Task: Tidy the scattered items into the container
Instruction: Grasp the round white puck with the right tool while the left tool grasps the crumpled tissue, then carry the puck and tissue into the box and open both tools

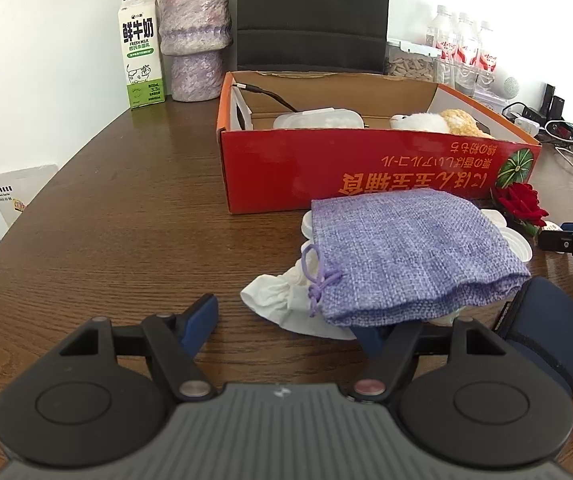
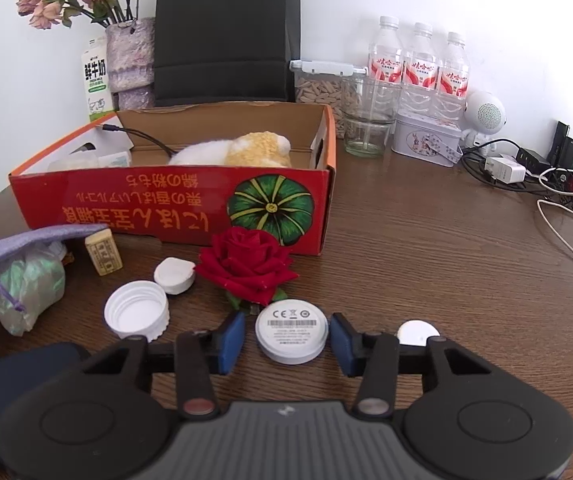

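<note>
the right tool (image 2: 286,338) straddles a white round puck (image 2: 291,335) just in front of the red box (image 2: 174,204), its pads beside the rim with a sliver of gap, so not gripping yet. the left tool (image 1: 286,320) stands open around the purple pouch (image 1: 414,252) and tissue, also before the box. the shallow puck could squirt out if pinched off-centre, and the rose (image 2: 248,266) beside it may snag.

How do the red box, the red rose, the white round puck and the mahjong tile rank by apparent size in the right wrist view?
1. red box
2. red rose
3. white round puck, nearest the camera, so unsure against the rose
4. mahjong tile
</note>
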`<state>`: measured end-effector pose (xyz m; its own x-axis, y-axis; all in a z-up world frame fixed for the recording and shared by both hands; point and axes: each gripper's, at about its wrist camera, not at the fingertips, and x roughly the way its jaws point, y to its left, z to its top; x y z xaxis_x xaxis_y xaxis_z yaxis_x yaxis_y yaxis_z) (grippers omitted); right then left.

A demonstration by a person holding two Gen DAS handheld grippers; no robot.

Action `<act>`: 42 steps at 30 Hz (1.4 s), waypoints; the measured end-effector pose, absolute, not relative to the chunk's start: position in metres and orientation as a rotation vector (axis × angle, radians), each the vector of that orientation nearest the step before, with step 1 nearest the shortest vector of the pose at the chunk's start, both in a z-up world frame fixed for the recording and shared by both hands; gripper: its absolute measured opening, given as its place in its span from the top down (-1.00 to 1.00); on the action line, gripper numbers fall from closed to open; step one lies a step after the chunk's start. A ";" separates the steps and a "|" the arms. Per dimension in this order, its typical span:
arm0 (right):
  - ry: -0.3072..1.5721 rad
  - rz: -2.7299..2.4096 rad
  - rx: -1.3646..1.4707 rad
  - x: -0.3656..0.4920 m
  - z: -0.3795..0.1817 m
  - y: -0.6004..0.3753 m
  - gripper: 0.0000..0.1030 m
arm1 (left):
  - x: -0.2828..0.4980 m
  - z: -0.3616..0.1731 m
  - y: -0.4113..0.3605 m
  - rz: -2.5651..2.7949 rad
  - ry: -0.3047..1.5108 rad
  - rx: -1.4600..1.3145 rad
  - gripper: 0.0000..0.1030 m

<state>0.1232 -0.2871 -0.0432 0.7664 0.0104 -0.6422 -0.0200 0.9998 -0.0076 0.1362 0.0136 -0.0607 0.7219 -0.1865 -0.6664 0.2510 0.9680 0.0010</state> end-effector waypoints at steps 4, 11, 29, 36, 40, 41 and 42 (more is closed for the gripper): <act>0.695 0.026 -0.012 0.123 -0.043 -0.286 0.26 | 0.134 -0.060 0.014 -0.240 0.702 0.087 0.51; 0.689 0.029 -0.038 0.119 -0.042 -0.281 0.26 | 0.129 -0.057 0.021 -0.249 0.684 0.047 0.91; 0.650 0.026 -0.026 0.113 -0.037 -0.280 0.26 | 0.159 -0.060 0.017 -0.312 0.721 0.046 -0.46; 0.647 0.028 -0.016 0.112 -0.038 -0.282 0.26 | 0.159 -0.061 0.008 -0.342 0.683 0.106 0.66; 0.645 0.028 -0.014 0.112 -0.038 -0.282 0.26 | 0.152 -0.061 0.002 -0.330 0.668 0.146 0.82; 0.642 0.029 -0.014 0.111 -0.037 -0.283 0.26 | 0.150 -0.061 0.002 -0.320 0.663 0.151 0.82; 0.639 0.030 -0.013 0.111 -0.036 -0.283 0.26 | 0.147 -0.061 0.003 -0.310 0.657 0.150 0.83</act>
